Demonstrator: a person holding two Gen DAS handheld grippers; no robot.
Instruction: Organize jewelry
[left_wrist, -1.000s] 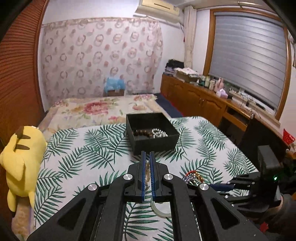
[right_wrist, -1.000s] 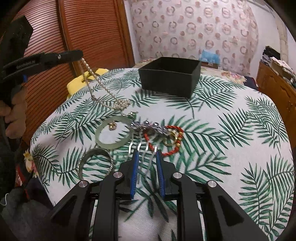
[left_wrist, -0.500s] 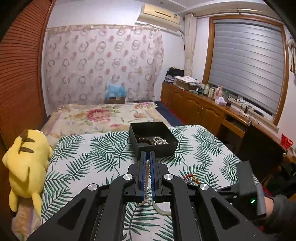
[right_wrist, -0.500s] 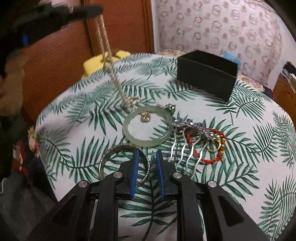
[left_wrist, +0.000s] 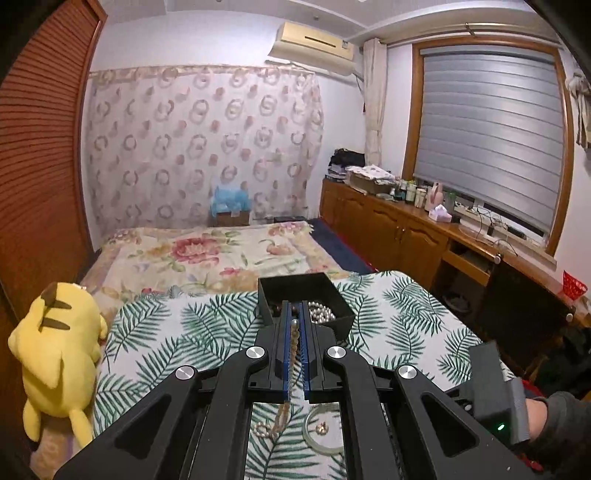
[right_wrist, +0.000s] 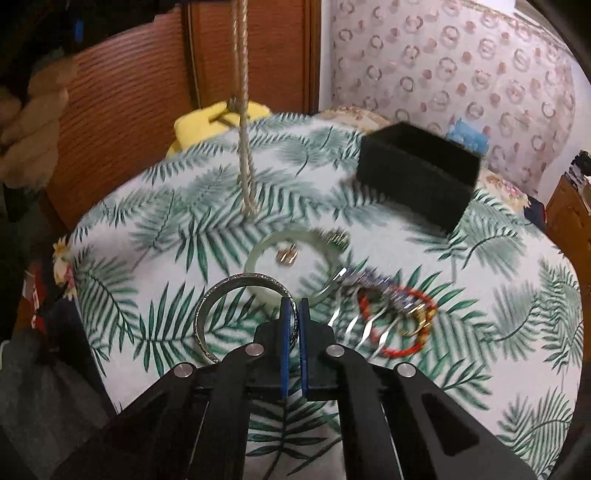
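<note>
Left jaws (left_wrist: 294, 326): clenched on the pearl necklace (left_wrist: 293, 338), which hangs down between them.
What changed: a second ago the necklace's lower end still trailed on the desk (right_wrist: 480, 387); now the strand swings clear of the cloth, and I have risen toward the black box (left_wrist: 304, 301).
Meaning: I judge the necklace is on its way into the box; the drop is not yet made.
Right jaws (right_wrist: 294, 325): closed around the rim of the silver bangle (right_wrist: 207, 314); a second ago they were apart over the hair comb (right_wrist: 354, 325).
Box contents: dark beads and white pearls already lie inside.
Left on desk, near side of box: jade bangle (right_wrist: 258, 254), comb, red bracelet (right_wrist: 406, 343), small gold pieces.
</note>
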